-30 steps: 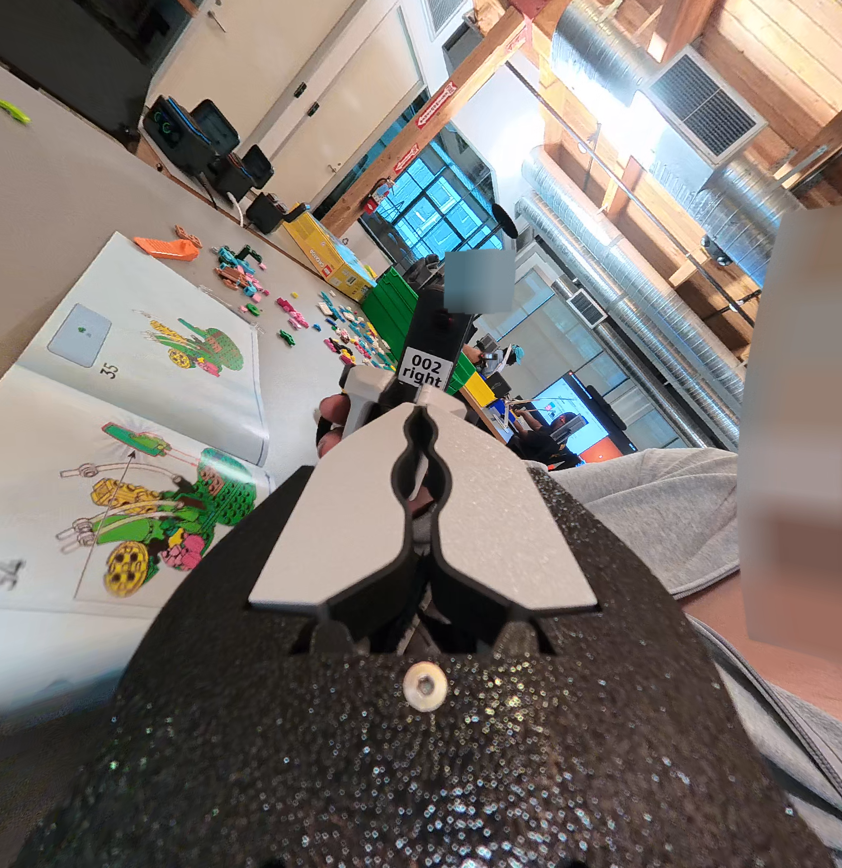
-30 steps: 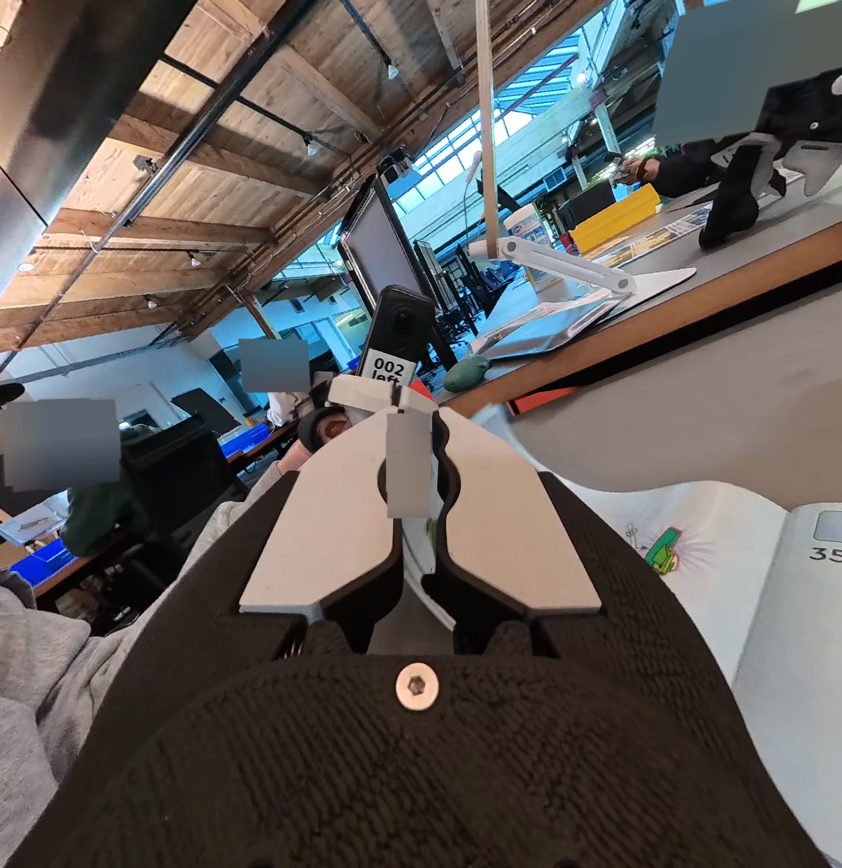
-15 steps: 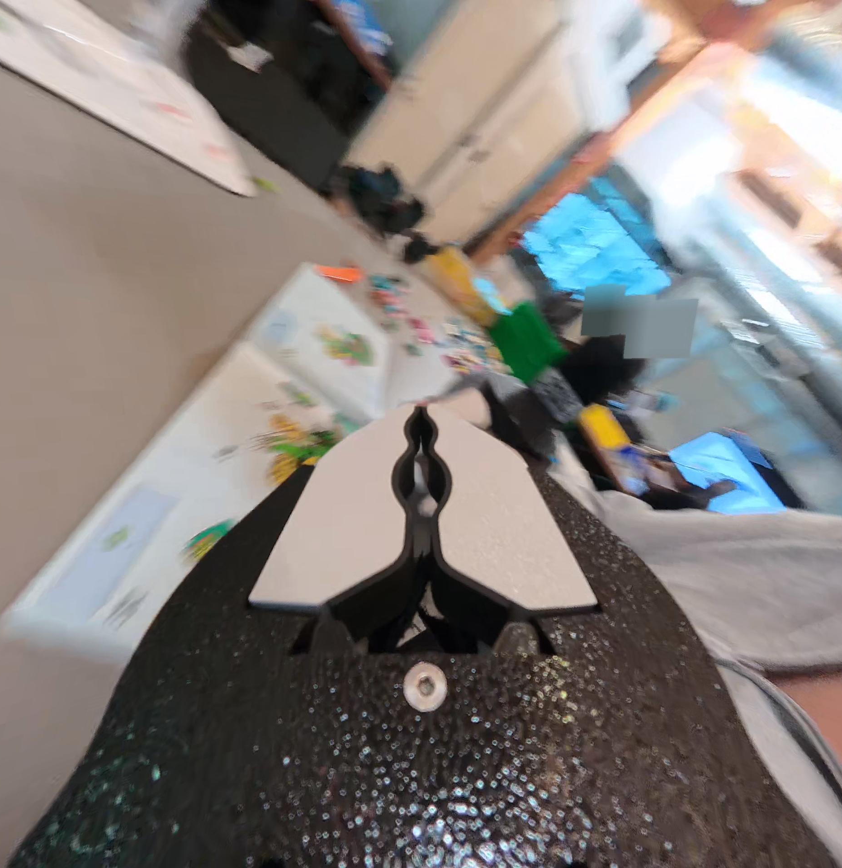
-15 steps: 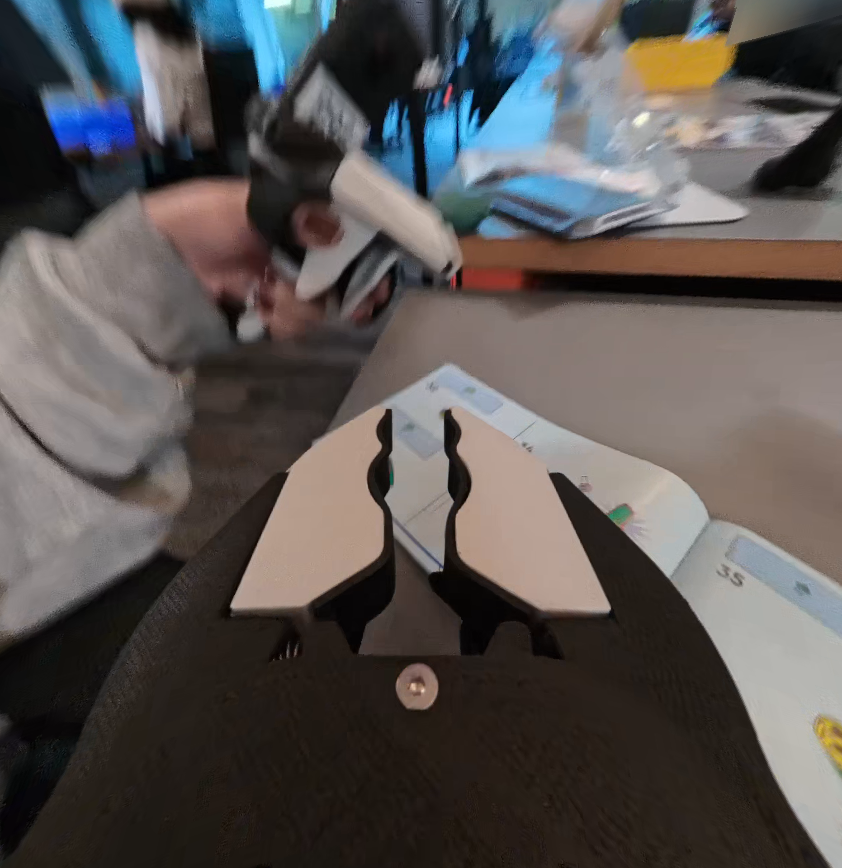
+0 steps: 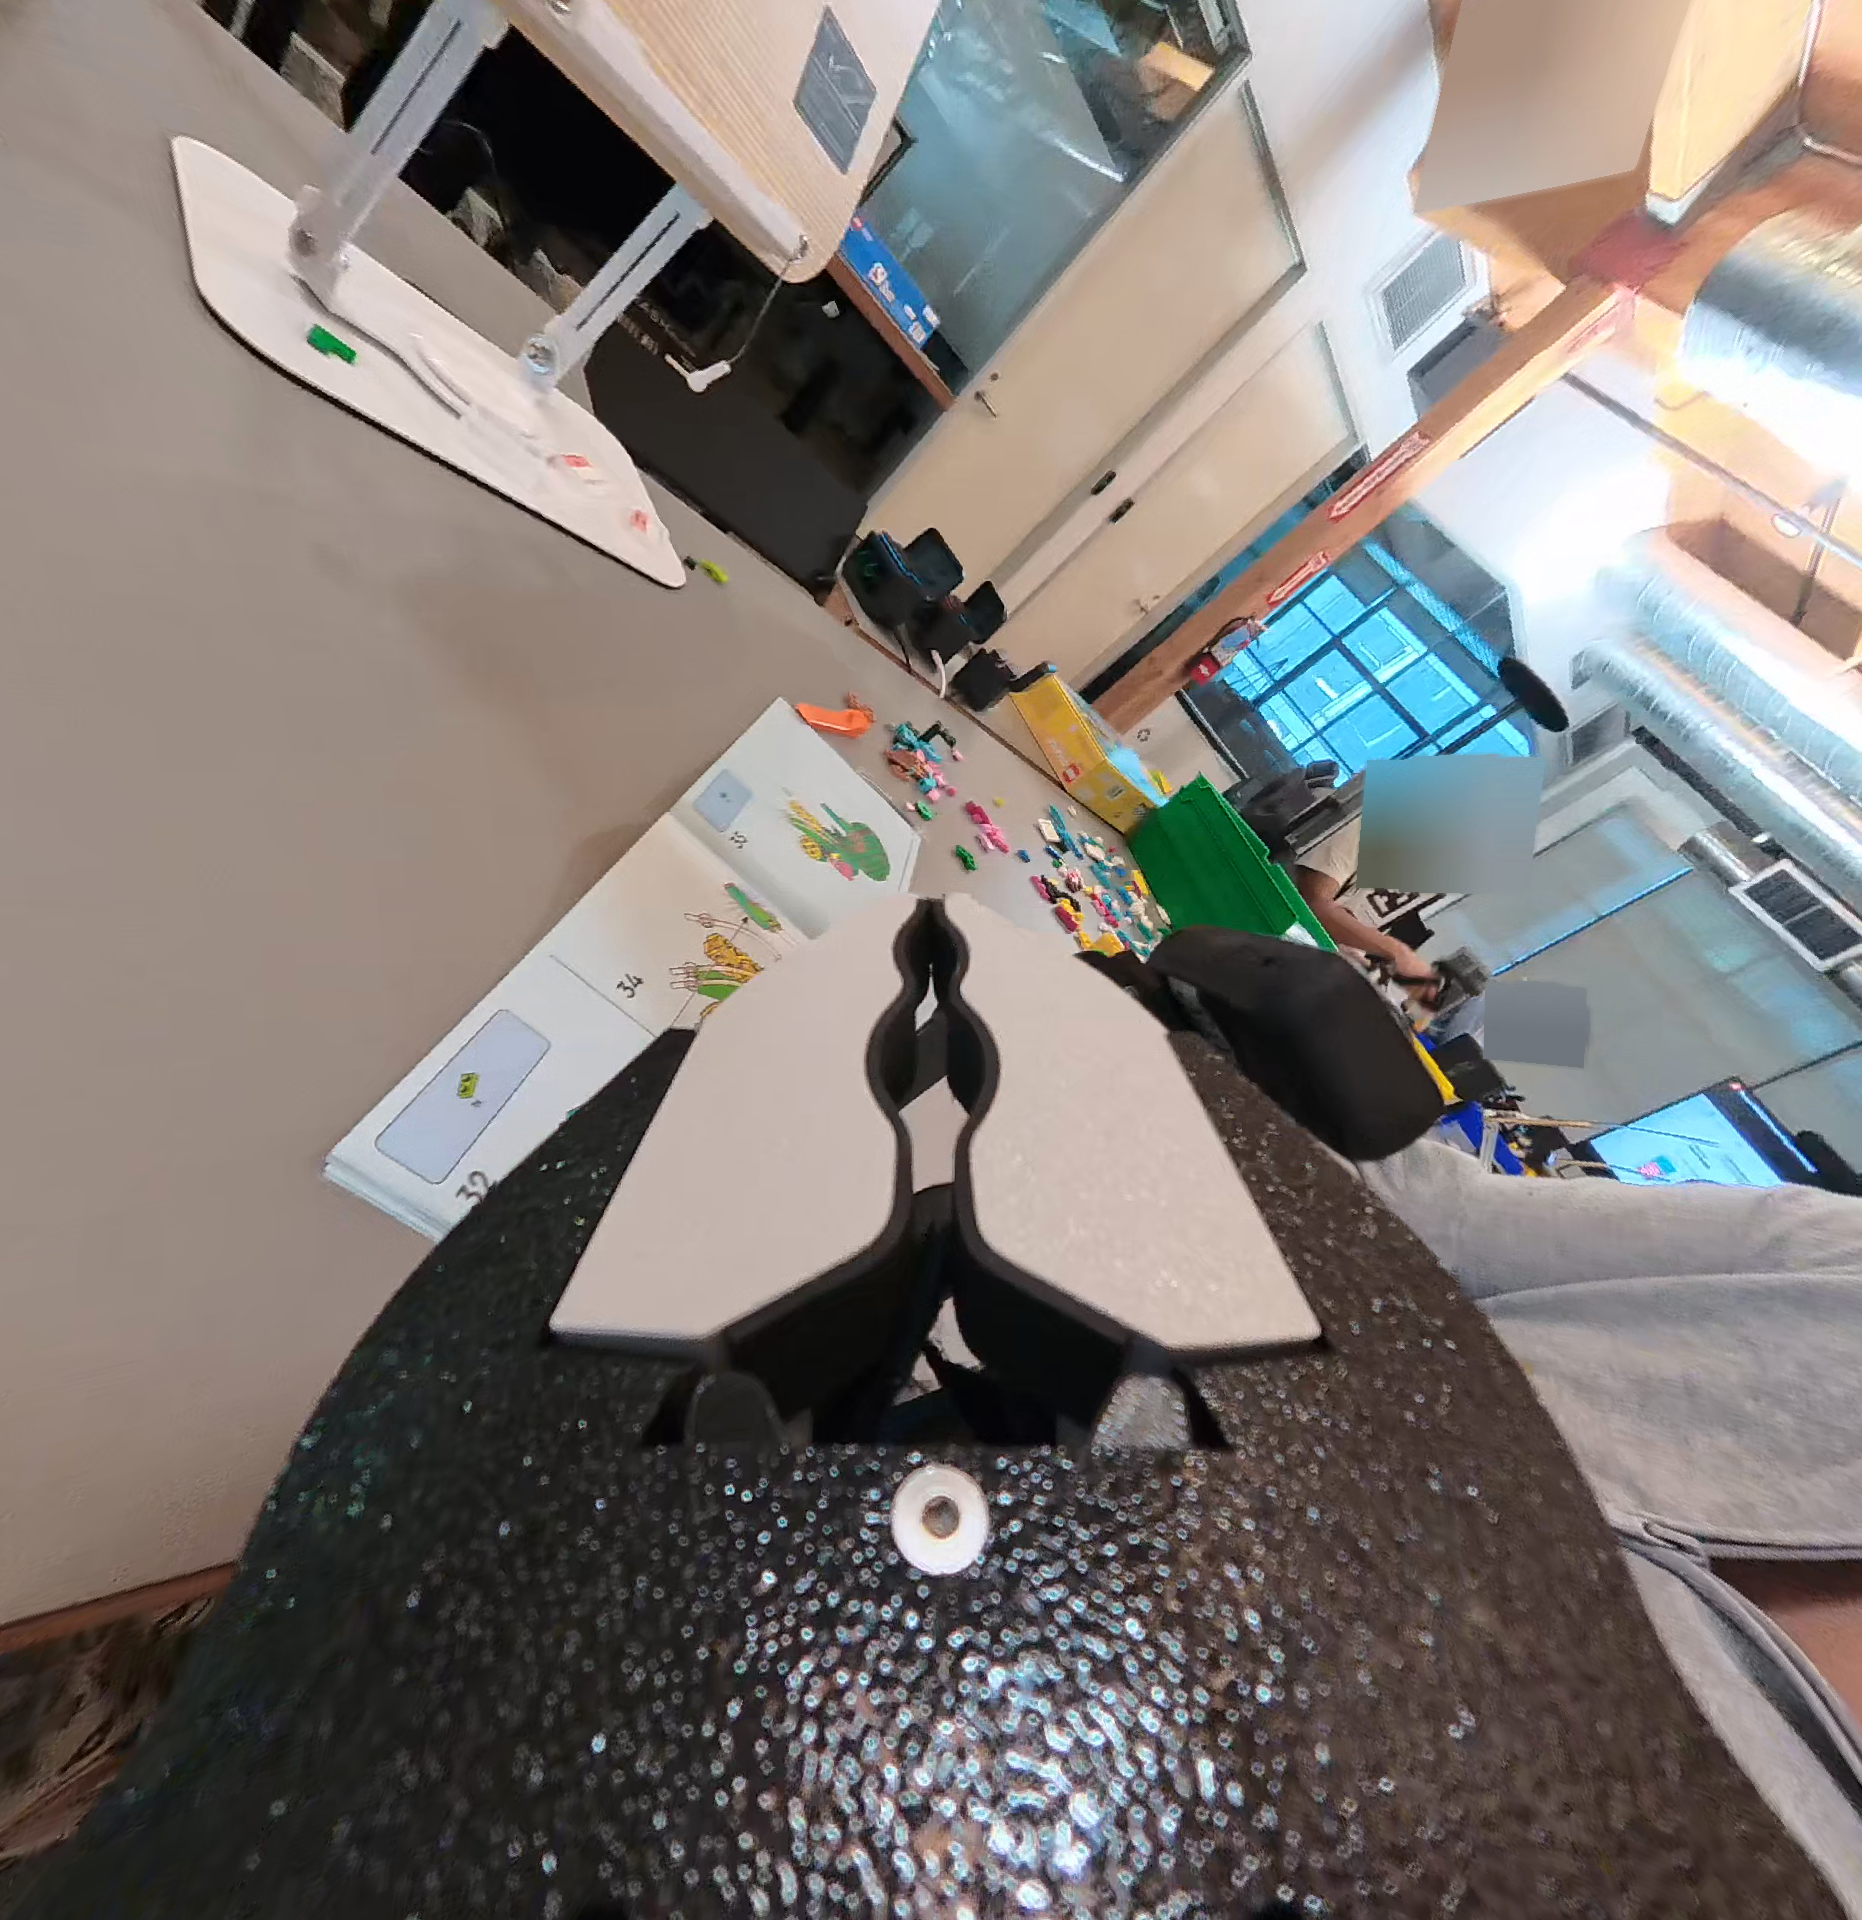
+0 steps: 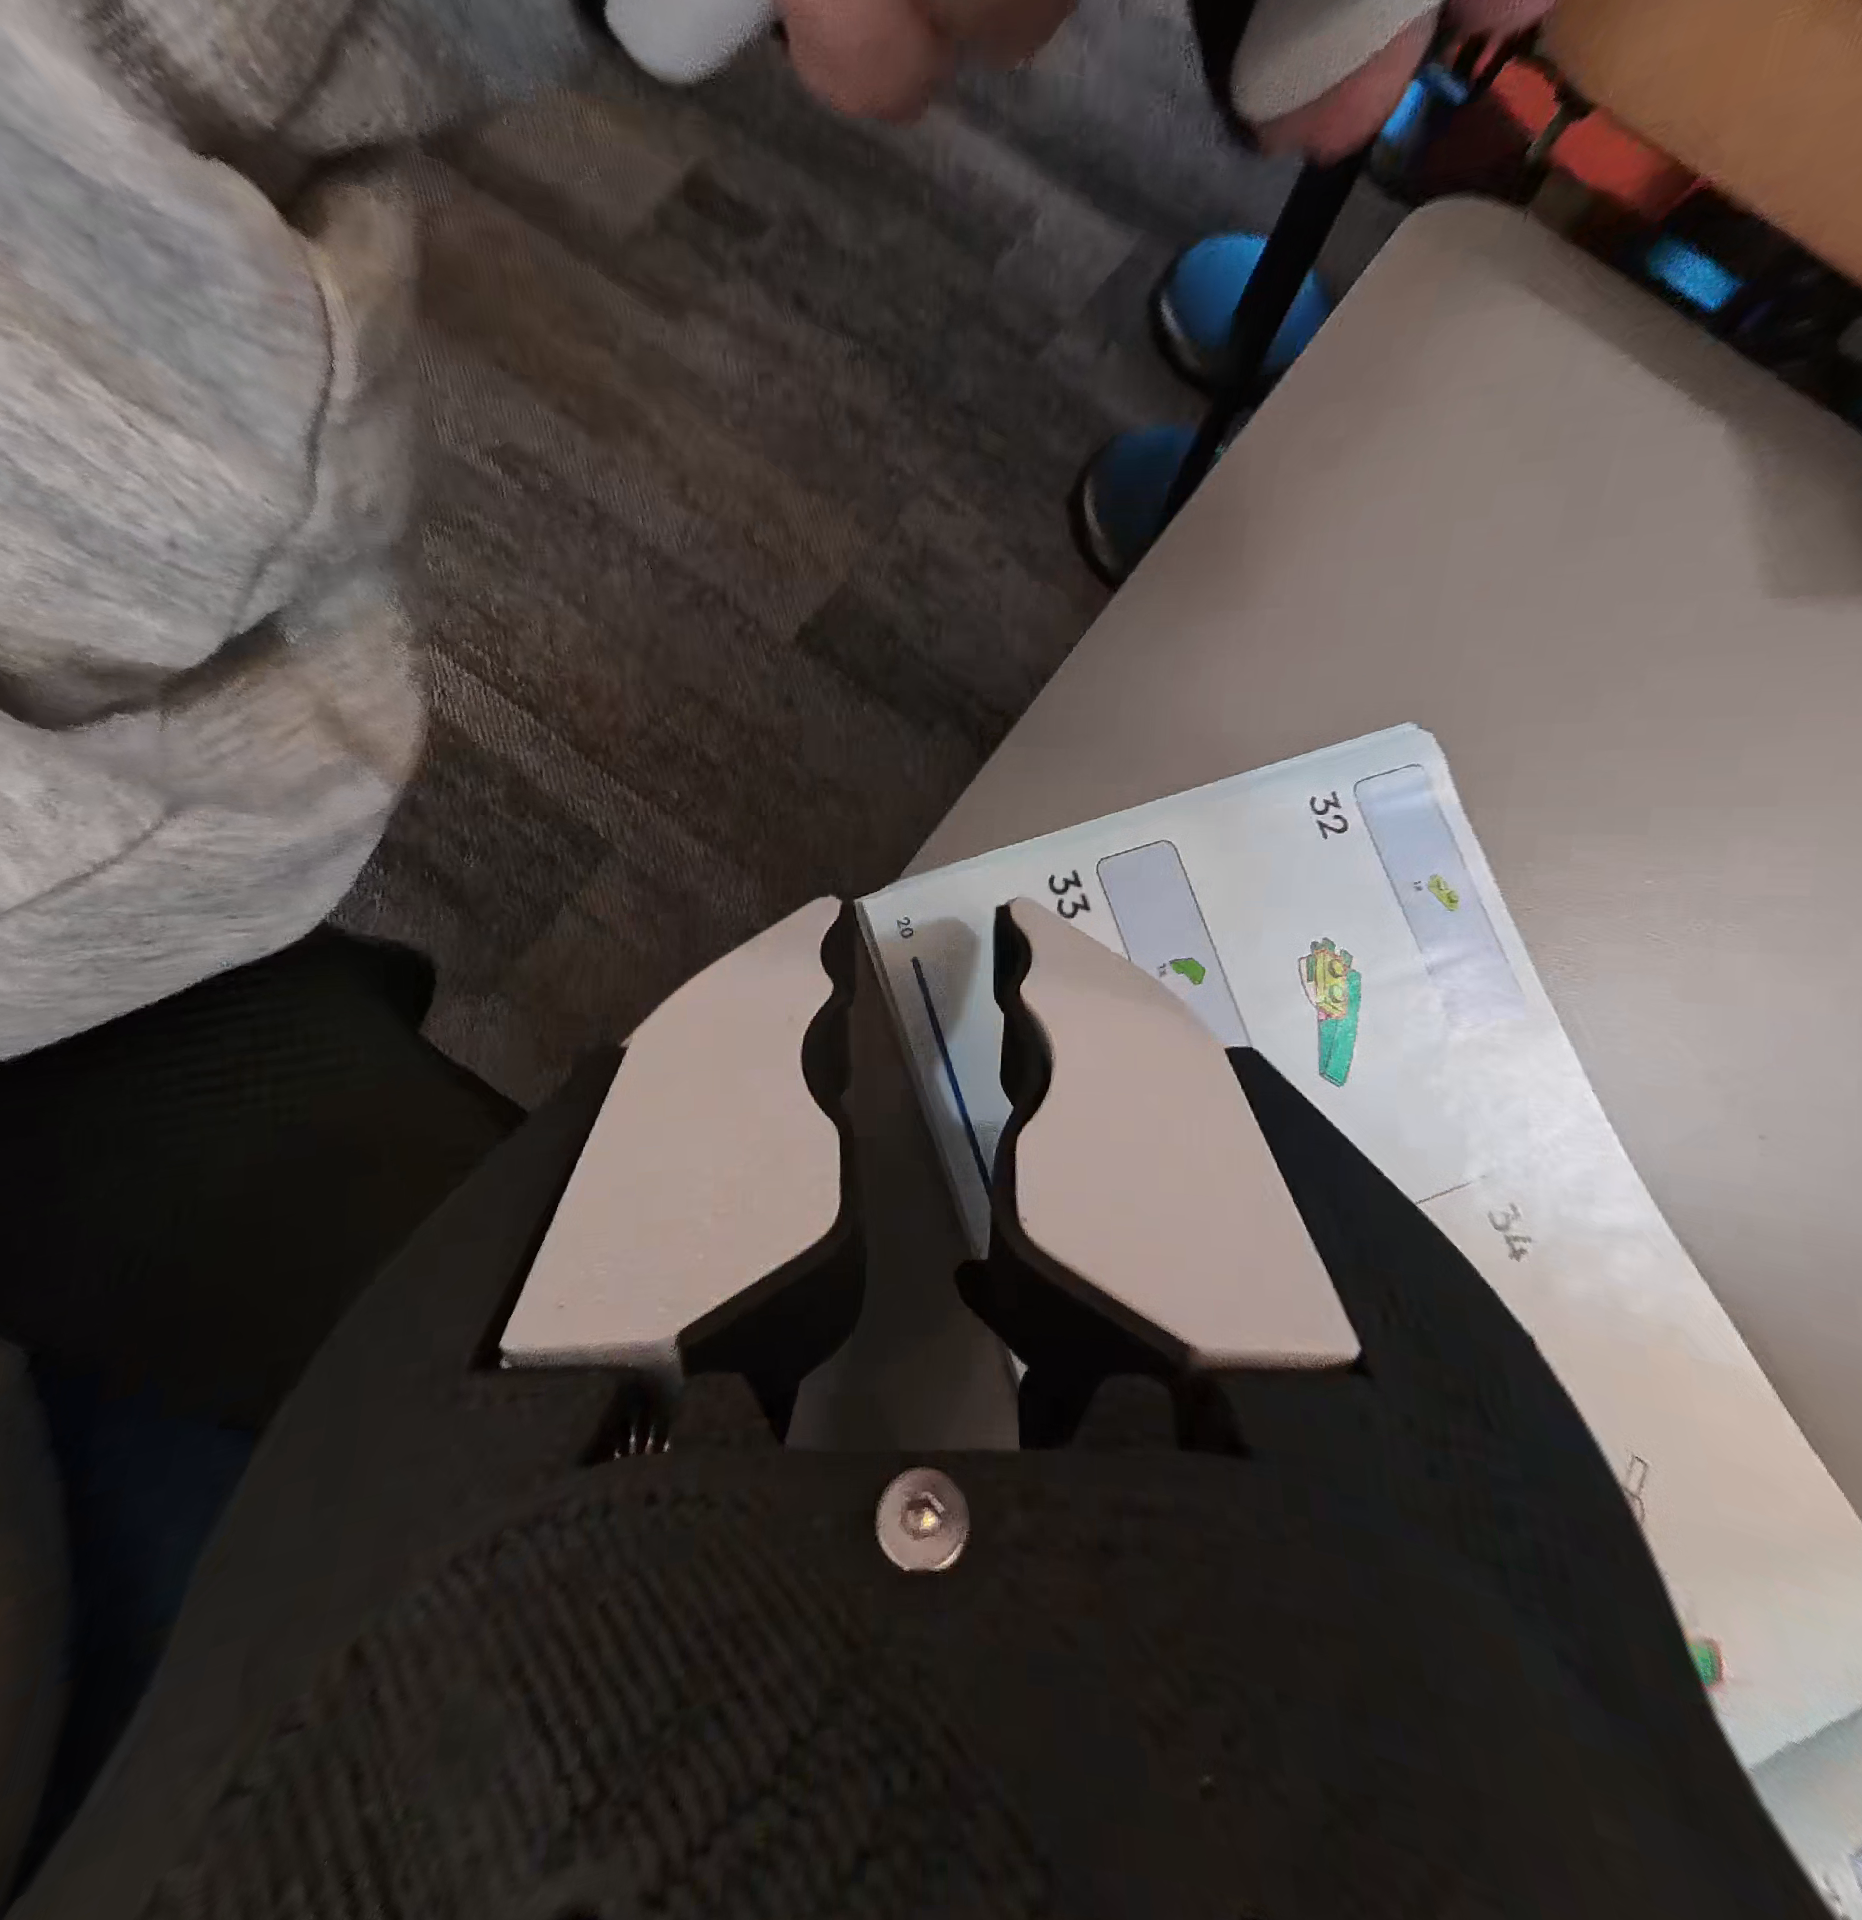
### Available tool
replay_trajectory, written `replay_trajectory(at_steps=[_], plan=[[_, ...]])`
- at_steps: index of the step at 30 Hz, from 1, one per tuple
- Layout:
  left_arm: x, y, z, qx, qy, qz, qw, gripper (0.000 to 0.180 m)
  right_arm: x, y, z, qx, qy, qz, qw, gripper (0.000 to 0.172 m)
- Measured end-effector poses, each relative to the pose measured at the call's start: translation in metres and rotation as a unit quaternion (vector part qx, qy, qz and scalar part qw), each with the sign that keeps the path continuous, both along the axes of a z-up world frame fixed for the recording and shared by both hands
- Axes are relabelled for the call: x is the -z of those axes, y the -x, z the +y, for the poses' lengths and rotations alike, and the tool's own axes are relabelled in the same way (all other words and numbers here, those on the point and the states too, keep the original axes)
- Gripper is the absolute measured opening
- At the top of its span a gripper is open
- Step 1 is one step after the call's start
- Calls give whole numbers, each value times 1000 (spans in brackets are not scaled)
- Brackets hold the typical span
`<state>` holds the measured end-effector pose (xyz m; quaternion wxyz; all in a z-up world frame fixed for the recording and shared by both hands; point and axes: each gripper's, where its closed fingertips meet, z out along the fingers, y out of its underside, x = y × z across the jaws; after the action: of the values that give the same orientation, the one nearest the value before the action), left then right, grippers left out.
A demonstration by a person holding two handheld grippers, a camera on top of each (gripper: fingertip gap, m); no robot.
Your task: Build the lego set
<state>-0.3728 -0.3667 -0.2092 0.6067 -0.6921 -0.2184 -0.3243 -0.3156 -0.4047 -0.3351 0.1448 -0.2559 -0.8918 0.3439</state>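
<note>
- Grey table (image 5: 231, 831), bearing an open instruction booklet (image 5: 615, 997) with coloured build drawings.
- Green bin (image 5: 1213, 862) at far edge, contents hidden; yellow box (image 5: 1078, 748) beside it.
- Small loose bricks (image 5: 1093, 883) scattered near bin.
- Left gripper (image 5: 935, 914): tips together, nothing between.
- Right gripper (image 6: 927, 914): parted, bare, above booklet corner (image 6: 906, 925).

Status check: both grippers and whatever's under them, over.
Left gripper shut, empty, above the open instruction booklet. Right gripper open, empty, over the booklet's near corner at the table edge. Loose bricks beyond.
</note>
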Motion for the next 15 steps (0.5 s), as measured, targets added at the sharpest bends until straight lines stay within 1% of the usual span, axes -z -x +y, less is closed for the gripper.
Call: replay_trajectory(at_steps=[1, 4, 7, 9, 11, 15], plan=[[1, 2, -1, -3, 0, 0, 1000, 0, 3, 0, 0, -1, -6, -7, 1000, 24], [-1, 4, -4, -7, -11, -5, 1000, 0, 8, 0, 0, 1, -9, -22, 1000, 22], [-2, 6, -5, -9, -16, -8, 1000, 0, 7, 0, -2, 2, 1, -23, 1000, 19], [-1, 6, -5, -9, -17, -9, 1000, 0, 7, 1, -3, 5, 10, -19, 1000, 6], [-1, 5, -4, -6, -18, -10, 1000, 0, 7, 3, -2, 10, 9, -6, 1000, 0], [-1, 5, -3, -3, -19, -11, 1000, 0, 1, 7, 2, 31, 23, 12, 999, 0]])
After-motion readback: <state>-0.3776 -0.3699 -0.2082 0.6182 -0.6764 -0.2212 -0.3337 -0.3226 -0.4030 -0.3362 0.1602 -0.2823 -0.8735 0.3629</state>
